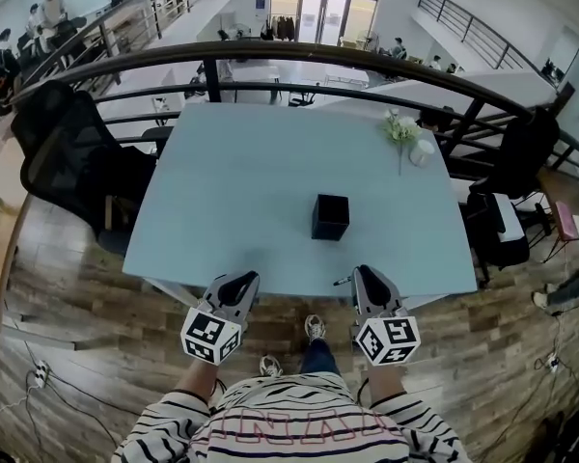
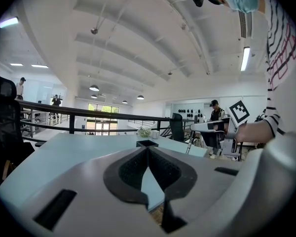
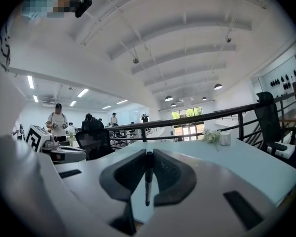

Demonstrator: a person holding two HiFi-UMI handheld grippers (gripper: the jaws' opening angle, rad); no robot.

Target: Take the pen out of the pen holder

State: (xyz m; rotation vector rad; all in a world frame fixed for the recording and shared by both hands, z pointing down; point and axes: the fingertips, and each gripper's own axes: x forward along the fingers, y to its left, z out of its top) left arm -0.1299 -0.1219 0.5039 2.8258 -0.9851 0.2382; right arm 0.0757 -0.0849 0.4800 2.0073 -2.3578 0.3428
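Observation:
The black square pen holder [image 1: 329, 217] stands upright near the middle of the pale blue table [image 1: 232, 181]; from above it looks empty. Both grippers hover at the table's near edge, well short of the holder. My right gripper [image 1: 364, 274] is shut on a black pen [image 3: 147, 179], which hangs between its pads [image 3: 164, 174] and pokes out to the left as the pen [image 1: 343, 281] in the head view. My left gripper [image 1: 242, 282] is shut with nothing in it; its jaw tips meet in the left gripper view [image 2: 147, 151], with the holder [image 2: 147, 143] just beyond.
A small vase of white flowers [image 1: 401, 127] and a white cup [image 1: 420, 152] sit at the table's far right corner. A dark railing [image 1: 299, 56] runs behind the table. Black chairs stand at the left [image 1: 68, 152] and right [image 1: 521, 152].

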